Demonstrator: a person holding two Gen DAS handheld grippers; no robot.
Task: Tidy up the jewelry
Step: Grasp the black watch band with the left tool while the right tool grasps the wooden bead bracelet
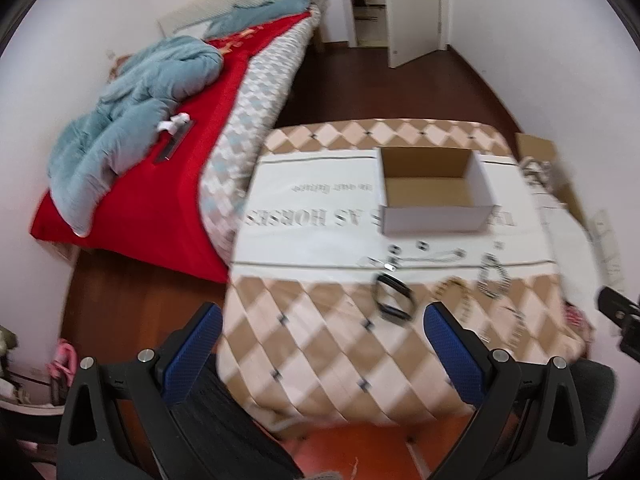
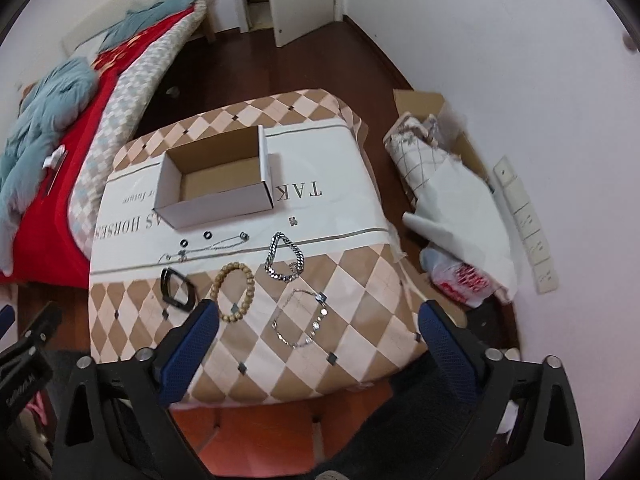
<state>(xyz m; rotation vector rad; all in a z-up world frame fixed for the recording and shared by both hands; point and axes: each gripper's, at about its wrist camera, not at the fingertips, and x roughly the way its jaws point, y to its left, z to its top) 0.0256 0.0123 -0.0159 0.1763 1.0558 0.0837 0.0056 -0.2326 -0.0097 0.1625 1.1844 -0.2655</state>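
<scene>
— Right claw (image 2: 318, 322) is spread wide, holding nothing; does anything lie under it?

— Yes: the crystal bracelet (image 2: 302, 318) lies between its fingers on the tabletop (image 2: 360, 344), long axis toward 12 o'clock. The box (image 2: 216, 184) sits at 11.

— Left claw (image 1: 322, 330)?

— Also spread and bare, with the black bangle (image 1: 394, 296) at its 1 o'clock.
</scene>
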